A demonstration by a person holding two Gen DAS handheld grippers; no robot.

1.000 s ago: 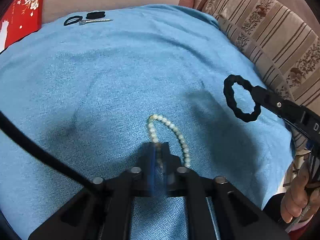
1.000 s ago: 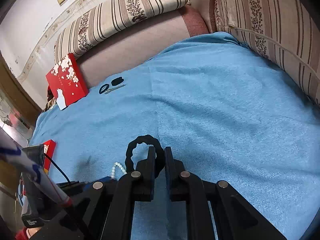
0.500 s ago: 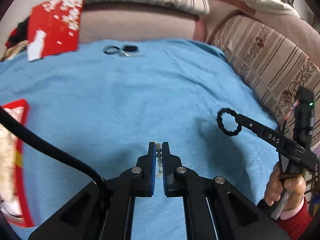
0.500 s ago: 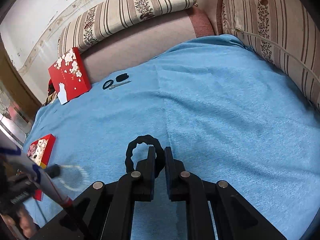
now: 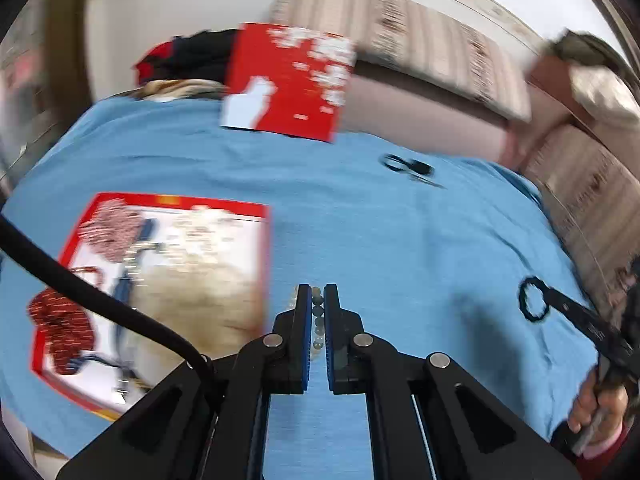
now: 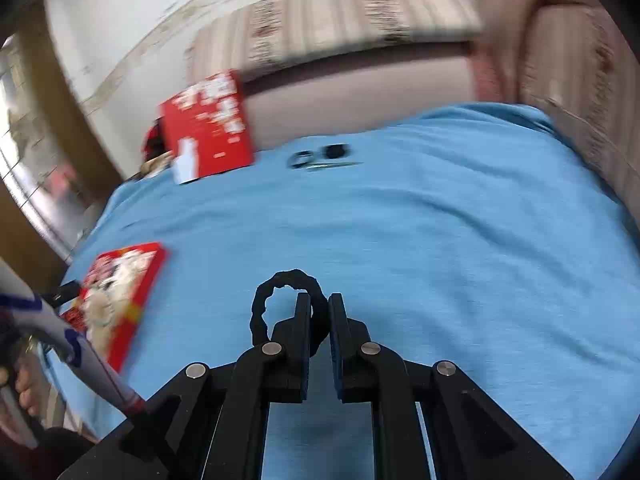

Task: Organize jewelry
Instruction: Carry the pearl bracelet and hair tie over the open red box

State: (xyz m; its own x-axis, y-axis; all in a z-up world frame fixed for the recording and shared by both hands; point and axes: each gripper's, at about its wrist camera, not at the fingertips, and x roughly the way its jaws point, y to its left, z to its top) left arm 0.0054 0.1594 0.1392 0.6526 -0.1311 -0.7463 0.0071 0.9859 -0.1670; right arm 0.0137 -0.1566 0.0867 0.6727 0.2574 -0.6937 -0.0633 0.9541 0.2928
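Blue blanket (image 6: 400, 240) over striped sofa (image 6: 340, 28); left tool (image 5: 317, 300) clenched on pale bead bracelet (image 5: 317, 312); right tool (image 6: 320, 308) grasping black scrunchie (image 6: 280, 284).

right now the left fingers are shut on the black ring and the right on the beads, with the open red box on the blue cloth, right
Swapped. The left wrist view shows the left gripper shut on the beads; the right wrist view shows the right gripper shut on the black ring. The open red box does lie on the blue cloth.
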